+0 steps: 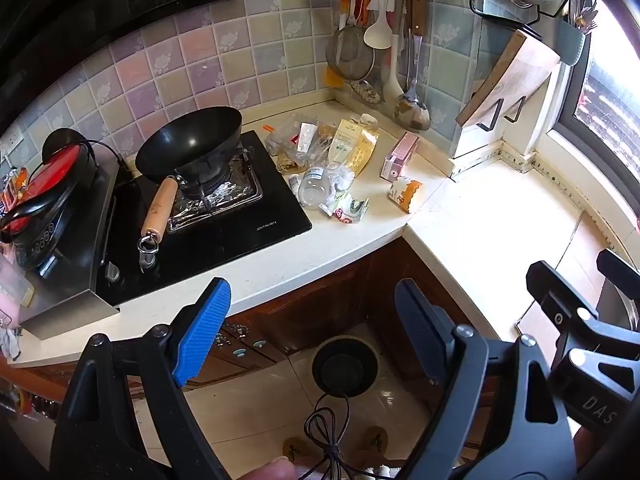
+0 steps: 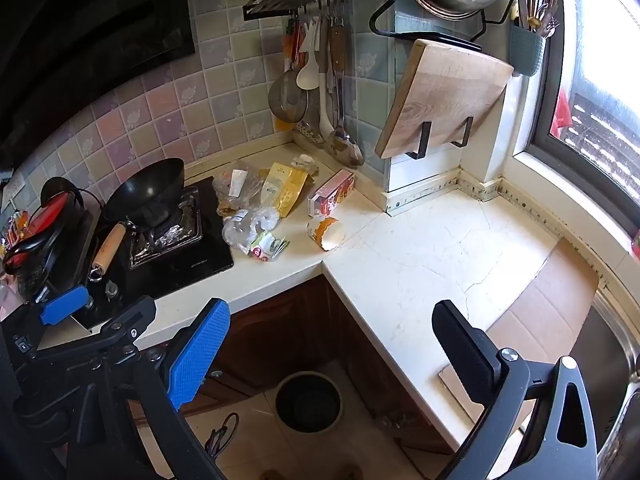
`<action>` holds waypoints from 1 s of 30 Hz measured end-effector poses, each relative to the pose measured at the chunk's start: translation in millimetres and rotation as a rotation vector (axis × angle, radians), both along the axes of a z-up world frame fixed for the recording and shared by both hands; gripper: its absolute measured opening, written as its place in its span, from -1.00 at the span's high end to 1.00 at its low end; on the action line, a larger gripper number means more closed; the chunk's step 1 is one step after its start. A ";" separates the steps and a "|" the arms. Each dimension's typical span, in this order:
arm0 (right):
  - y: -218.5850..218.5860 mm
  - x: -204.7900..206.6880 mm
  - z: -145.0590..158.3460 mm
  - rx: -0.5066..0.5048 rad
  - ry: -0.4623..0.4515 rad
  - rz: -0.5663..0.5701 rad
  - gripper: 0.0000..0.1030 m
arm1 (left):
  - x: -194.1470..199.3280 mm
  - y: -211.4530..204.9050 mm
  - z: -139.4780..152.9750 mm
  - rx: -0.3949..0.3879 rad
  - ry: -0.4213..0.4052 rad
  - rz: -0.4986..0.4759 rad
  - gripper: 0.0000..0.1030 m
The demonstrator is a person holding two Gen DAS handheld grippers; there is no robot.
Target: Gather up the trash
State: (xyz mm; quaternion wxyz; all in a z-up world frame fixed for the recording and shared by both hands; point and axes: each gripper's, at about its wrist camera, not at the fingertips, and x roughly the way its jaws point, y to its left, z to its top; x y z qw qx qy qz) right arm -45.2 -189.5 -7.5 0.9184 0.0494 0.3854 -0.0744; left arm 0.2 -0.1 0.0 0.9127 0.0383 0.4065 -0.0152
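On counter (image 2: pixel 400 264) beside hob (image 1: pixel 224 216): trash heap (image 1: pixel 328 160), yellow pouch (image 2: pixel 285 188), pink carton (image 1: pixel 400 155), torn cup (image 2: pixel 326 232); printing too small to read. Bin (image 2: pixel 309 400) on floor below. Left gripper (image 1: pixel 308 332) and right gripper (image 2: pixel 332 352) hovered spread apart, empty. "DAS" read on neighbouring gripper body.

On my stove (image 1: pixel 208 216) sits a black wok (image 1: pixel 192 148), its wooden handle pointing toward me. Ladles and a strainer (image 1: pixel 350 54) hang against the tiled wall, and a wooden cutting board (image 2: pixel 444 96) leans upright in its rack. Cardboard (image 2: pixel 548 300) lies flat on the counter (image 2: pixel 420 248) beside the sink (image 2: pixel 616 344).
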 end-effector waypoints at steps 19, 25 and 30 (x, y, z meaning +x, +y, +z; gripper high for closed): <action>6.2 -9.2 -5.1 0.010 0.007 0.004 -0.98 | -2.4 2.2 1.0 -0.011 -0.010 0.005 -0.61; 9.9 -6.8 -8.1 0.009 0.007 0.005 -0.99 | -4.2 2.2 1.6 -0.015 -0.008 0.009 -0.59; 9.6 -7.6 -9.3 0.013 0.009 0.004 -0.98 | -4.7 2.3 0.5 -0.019 -0.009 0.006 -0.58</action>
